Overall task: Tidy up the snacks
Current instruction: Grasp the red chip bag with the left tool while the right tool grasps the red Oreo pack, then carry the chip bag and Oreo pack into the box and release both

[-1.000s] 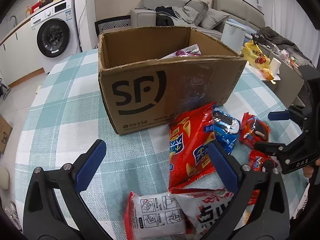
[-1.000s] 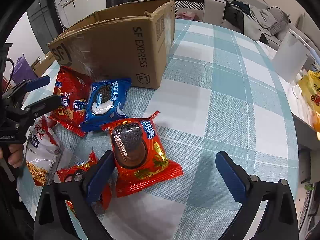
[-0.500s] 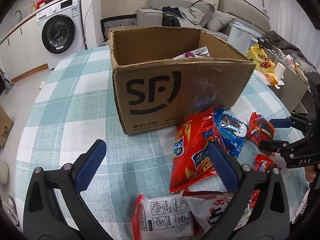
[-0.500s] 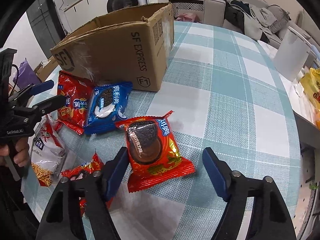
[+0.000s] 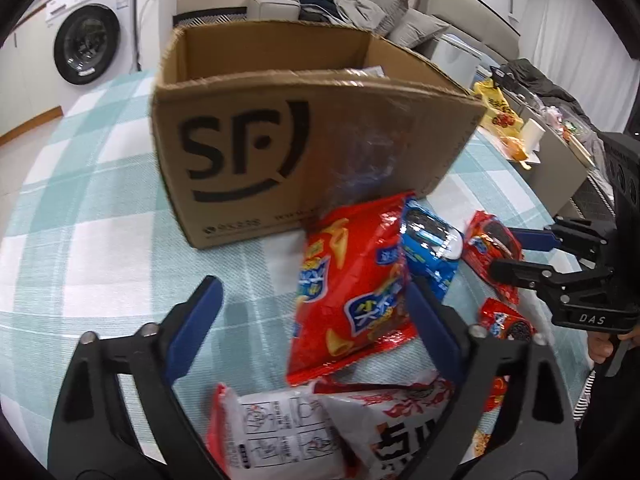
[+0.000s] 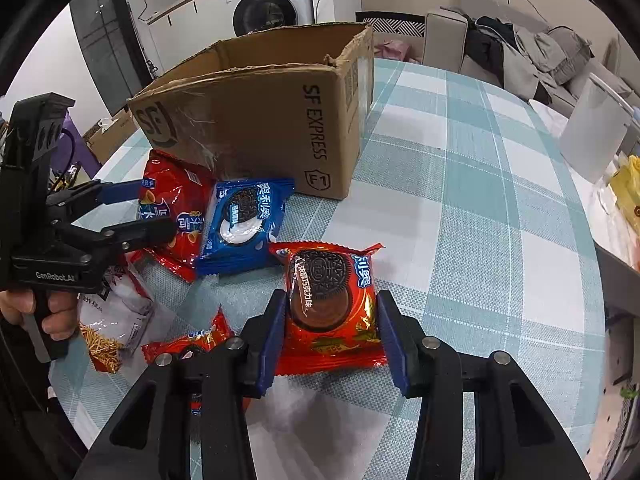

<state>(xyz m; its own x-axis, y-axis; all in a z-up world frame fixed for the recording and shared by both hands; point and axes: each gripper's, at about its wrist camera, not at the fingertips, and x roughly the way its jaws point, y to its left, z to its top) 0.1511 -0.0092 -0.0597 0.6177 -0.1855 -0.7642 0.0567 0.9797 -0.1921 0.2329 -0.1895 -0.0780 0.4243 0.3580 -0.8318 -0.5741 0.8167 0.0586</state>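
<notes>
An open SF cardboard box (image 5: 312, 140) (image 6: 260, 120) stands on the teal checked table. In front of it lie a red chips bag (image 5: 352, 288) (image 6: 172, 208), a blue Oreo pack (image 5: 428, 248) (image 6: 244, 224) and a red Oreo pack (image 6: 332, 308) (image 5: 492, 248). My right gripper (image 6: 332, 332) (image 5: 520, 256) is closing, and its pads touch both side edges of the red Oreo pack, which still rests on the cloth. My left gripper (image 5: 312, 316) (image 6: 148, 212) is closing over the chips bag; only its right finger overlaps the bag's edge.
A small red Oreo pack (image 5: 506, 324) (image 6: 192, 344) and a white-and-red noodle snack bag (image 5: 320, 428) (image 6: 112, 320) lie near the front edge. One packet shows inside the box. A white bin (image 6: 592, 128) and a yellow bag (image 5: 496, 108) stand beyond the table's right side.
The right jaws have closed in from wide apart onto the sides of the red Oreo pack. The left jaws have narrowed a little, and the left view has tipped a little.
</notes>
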